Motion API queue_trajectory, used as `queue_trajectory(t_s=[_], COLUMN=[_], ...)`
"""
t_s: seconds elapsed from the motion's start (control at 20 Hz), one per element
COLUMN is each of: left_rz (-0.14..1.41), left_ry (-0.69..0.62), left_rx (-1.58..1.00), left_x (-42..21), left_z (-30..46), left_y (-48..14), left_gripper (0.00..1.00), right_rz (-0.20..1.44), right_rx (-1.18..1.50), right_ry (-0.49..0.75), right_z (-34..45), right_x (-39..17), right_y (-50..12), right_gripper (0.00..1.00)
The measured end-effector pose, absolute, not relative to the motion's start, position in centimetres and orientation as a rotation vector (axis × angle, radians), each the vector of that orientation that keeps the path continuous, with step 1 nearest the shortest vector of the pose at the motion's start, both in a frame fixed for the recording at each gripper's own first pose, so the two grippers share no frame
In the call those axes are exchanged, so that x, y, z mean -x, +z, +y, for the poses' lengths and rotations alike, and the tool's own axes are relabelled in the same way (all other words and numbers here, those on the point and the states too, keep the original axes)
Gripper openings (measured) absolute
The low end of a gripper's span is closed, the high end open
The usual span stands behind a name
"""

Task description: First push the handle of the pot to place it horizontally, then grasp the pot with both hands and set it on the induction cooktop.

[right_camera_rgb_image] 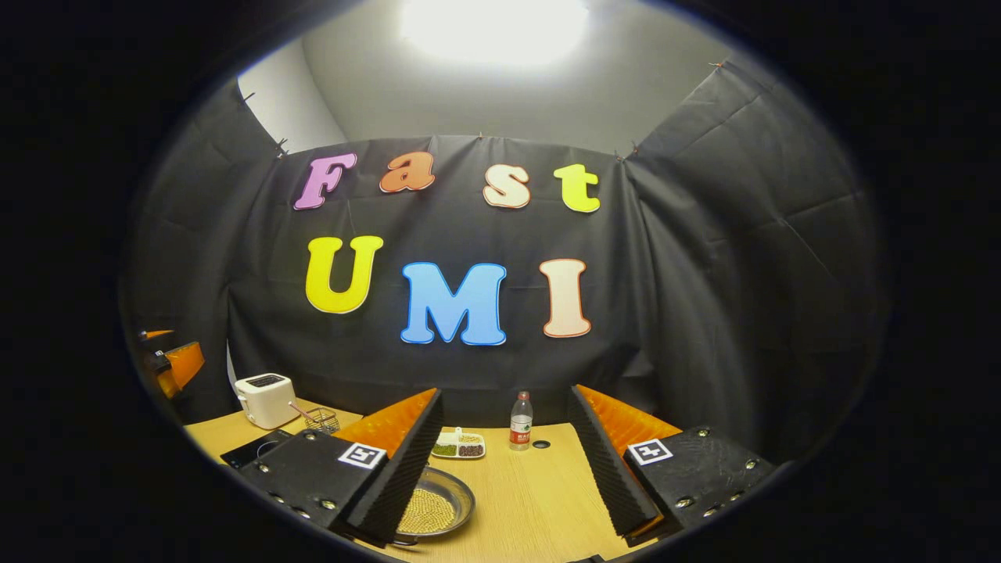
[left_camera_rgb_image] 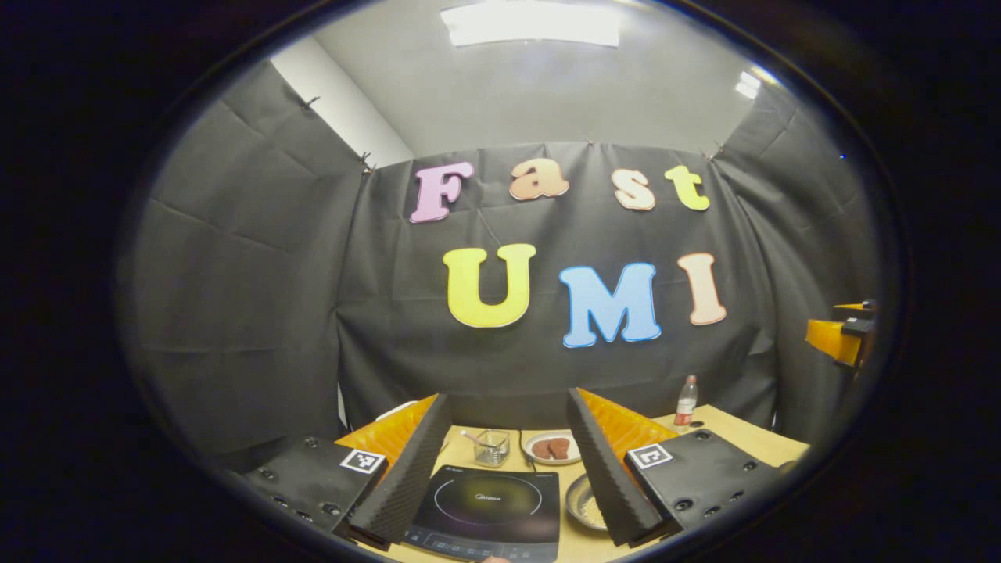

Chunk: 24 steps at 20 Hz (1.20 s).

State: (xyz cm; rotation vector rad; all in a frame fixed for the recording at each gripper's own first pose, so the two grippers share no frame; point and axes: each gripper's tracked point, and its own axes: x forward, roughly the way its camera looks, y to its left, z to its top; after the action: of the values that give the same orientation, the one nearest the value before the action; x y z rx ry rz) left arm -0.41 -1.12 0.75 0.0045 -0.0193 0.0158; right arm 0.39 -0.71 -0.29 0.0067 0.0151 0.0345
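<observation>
My left tongs (left_camera_rgb_image: 508, 477) released above glossy black cooktop (left_camera_rgb_image: 489, 504), right tongs (right_camera_rgb_image: 504, 469) released over pale wooden surface (right_camera_rgb_image: 539, 493), round metal dish (right_camera_rgb_image: 434, 508) of grains.

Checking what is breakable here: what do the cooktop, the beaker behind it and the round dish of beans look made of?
Cooktop: black glass top, glossy, it mirrors light. Beaker: clear glass or plastic, see-through. Dish: probably metal, grey with a dull sheen.
</observation>
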Motion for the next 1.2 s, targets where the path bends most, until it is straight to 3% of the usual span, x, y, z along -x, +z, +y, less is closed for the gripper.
queue_trajectory(t_s=[0.05, 0.1, 0.2, 0.25, 0.35, 0.45, 0.7, 0.75, 1.2], left_rz=[-0.023, -0.027, -0.030, -0.031, -0.030, -0.031, -0.032, -0.034, -0.020], left_ry=[0.019, 0.021, 0.020, 0.019, 0.017, 0.017, 0.015, 0.016, 0.078], left_rx=[-0.008, -0.009, -0.008, -0.009, -0.011, -0.014, -0.015, -0.016, -0.020], left_x=[0.5, 0.5, 0.4, 0.3, 0.3, 0.2, -0.2, -0.1, 0.8], left_z=[-1.1, -1.1, -1.2, -1.2, -1.2, -1.3, -1.6, -1.7, -2.3], left_y=[0.9, 0.9, 1.0, 0.9, 0.8, 0.8, 0.9, 0.9, 0.7], left_gripper=[1.00, 0.97, 0.97, 0.92, 0.97, 0.97, 1.00, 1.00, 0.97], right_rz=[0.016, 0.017, 0.018, 0.024, 0.037, 0.037, 0.051, 0.053, 0.113], right_rx=[-0.003, 0.001, 0.006, 0.005, 0.020, 0.024, 0.018, 0.006, 0.000], right_ry=[0.035, 0.032, 0.023, 0.025, 0.011, 0.013, 0.030, 0.046, 0.221], right_z=[-0.7, -0.7, -0.9, -0.8, -0.9, -1.1, -1.1, -0.8, 2.0], right_x=[-0.5, -0.4, -0.5, -0.5, -1.3, -0.8, -0.8, -0.9, -1.5], right_y=[-0.3, -0.3, -0.4, -0.6, -1.5, -1.1, -1.6, -1.5, -4.3], right_gripper=[0.83, 0.85, 0.71, 0.63, 0.63, 0.25, 0.24, 0.01, 0.01])
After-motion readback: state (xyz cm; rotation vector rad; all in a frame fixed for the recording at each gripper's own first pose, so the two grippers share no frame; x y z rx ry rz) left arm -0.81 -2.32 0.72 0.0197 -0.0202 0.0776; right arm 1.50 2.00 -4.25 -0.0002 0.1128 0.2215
